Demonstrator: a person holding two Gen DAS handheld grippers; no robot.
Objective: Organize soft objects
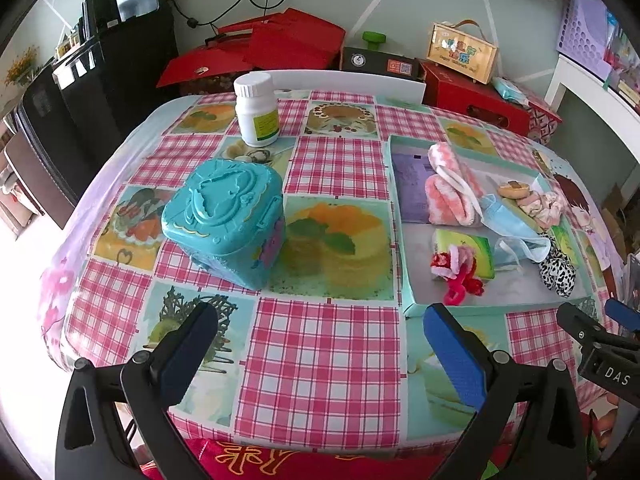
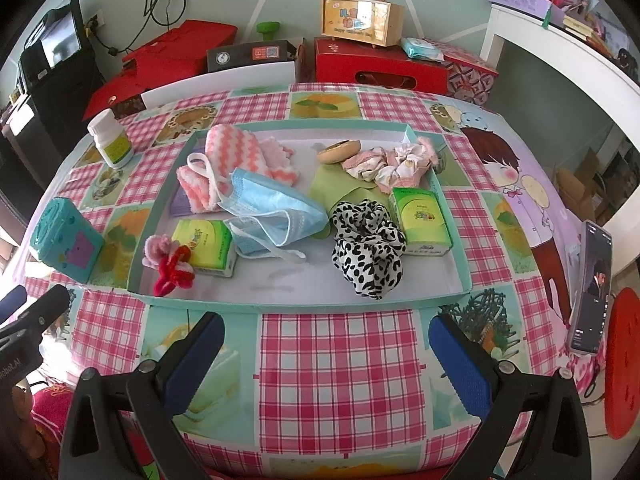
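A shallow teal tray (image 2: 304,306) (image 1: 400,216) holds soft things: a pink-and-white knit cloth (image 2: 236,160) (image 1: 448,192), a blue face mask (image 2: 276,212) (image 1: 508,220), a black-and-white spotted scrunchie (image 2: 366,252) (image 1: 558,272), a pale floral scrunchie (image 2: 394,166), two green tissue packs (image 2: 206,246) (image 2: 422,216), a red-and-pink pipe-cleaner piece (image 2: 170,262) (image 1: 456,276). My left gripper (image 1: 320,344) is open and empty above the tablecloth, near the tray's front left corner. My right gripper (image 2: 326,354) is open and empty, just in front of the tray.
A teal plastic box (image 1: 224,216) (image 2: 66,242) stands left of the tray. A white pill bottle (image 1: 258,110) (image 2: 112,142) stands behind it. A phone (image 2: 592,288) leans at the table's right edge. Red boxes and a wooden case (image 2: 362,16) sit behind the table.
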